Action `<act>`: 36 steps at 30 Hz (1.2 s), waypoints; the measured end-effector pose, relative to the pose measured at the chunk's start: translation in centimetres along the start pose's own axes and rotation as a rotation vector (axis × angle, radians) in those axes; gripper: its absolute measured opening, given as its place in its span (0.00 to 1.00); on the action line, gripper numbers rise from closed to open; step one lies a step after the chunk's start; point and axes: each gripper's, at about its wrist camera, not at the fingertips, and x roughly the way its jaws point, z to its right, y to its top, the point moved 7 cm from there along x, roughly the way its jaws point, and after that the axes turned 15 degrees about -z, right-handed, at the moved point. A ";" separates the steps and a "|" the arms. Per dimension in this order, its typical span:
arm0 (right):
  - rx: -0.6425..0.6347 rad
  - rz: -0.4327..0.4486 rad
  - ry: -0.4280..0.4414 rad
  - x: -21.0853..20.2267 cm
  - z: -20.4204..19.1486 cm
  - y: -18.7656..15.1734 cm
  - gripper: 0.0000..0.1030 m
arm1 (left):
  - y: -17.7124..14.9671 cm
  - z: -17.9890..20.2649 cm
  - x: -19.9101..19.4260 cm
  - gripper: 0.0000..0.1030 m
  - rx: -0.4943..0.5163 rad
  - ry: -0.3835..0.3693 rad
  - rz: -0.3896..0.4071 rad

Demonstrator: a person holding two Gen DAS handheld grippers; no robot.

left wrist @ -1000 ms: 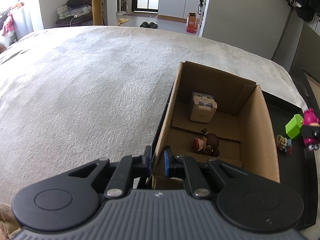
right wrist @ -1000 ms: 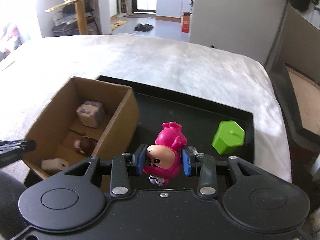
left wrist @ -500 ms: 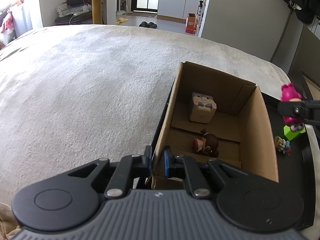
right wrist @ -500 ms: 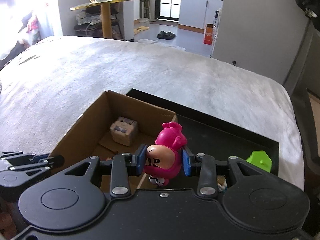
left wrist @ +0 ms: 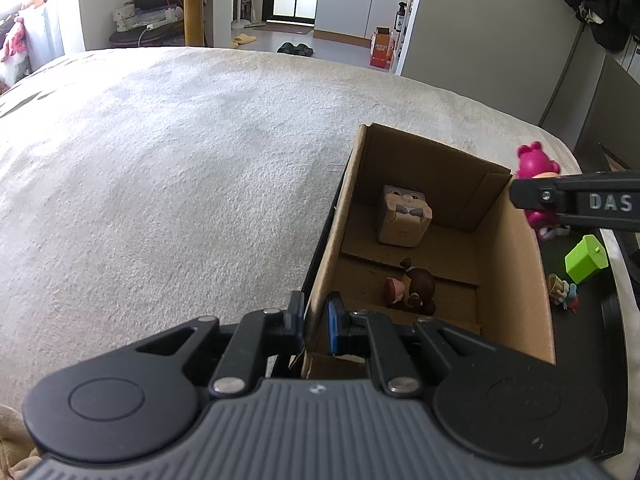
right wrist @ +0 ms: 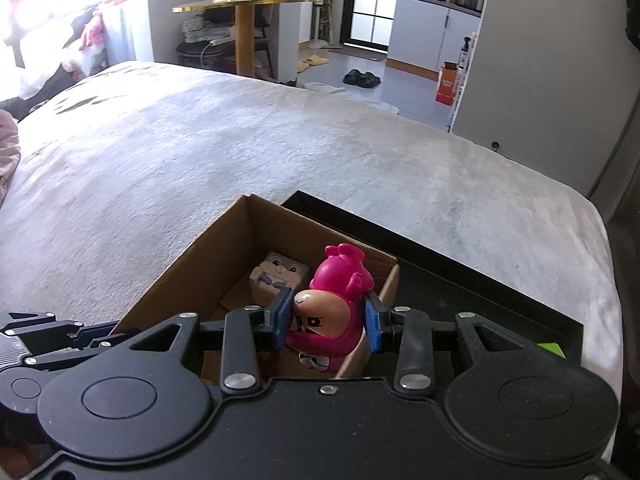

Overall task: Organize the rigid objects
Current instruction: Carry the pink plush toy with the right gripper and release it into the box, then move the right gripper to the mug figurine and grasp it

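While both grippers sit at the cardboard box:
Left gripper: clamped on box's near-left wall.
Right gripper: gripping pink figure, above box's right wall.
Inside box: cube toy, brown figure.

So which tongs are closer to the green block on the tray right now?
Right. The right tongs, shut on the pink figure, hang by the cardboard box's tray-side wall, near the green block. The left tongs clamp the box's opposite wall.
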 end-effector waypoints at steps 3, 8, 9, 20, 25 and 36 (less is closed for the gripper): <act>-0.021 0.006 0.004 0.5 -0.4 0.3 0.35 | 0.0 0.0 0.1 0.10 -0.001 -0.002 0.000; -0.054 0.029 -0.036 1.1 -0.6 0.8 0.39 | 0.0 0.0 0.1 0.10 -0.002 -0.004 0.000; -0.053 0.026 -0.046 1.1 -0.4 0.9 0.43 | 0.0 0.0 0.1 0.10 -0.002 -0.005 0.000; -0.041 -0.028 -0.026 0.6 -0.3 -1.7 0.43 | -0.1 0.0 0.2 0.11 -0.002 -0.004 0.000; -0.028 -0.052 -0.021 0.1 0.1 -3.0 0.45 | -0.1 0.0 0.2 0.11 -0.007 -0.009 -0.003; 0.071 -0.083 -0.054 -0.4 3.7 -6.1 0.50 | 0.0 0.1 0.1 0.11 -0.002 -0.001 -0.001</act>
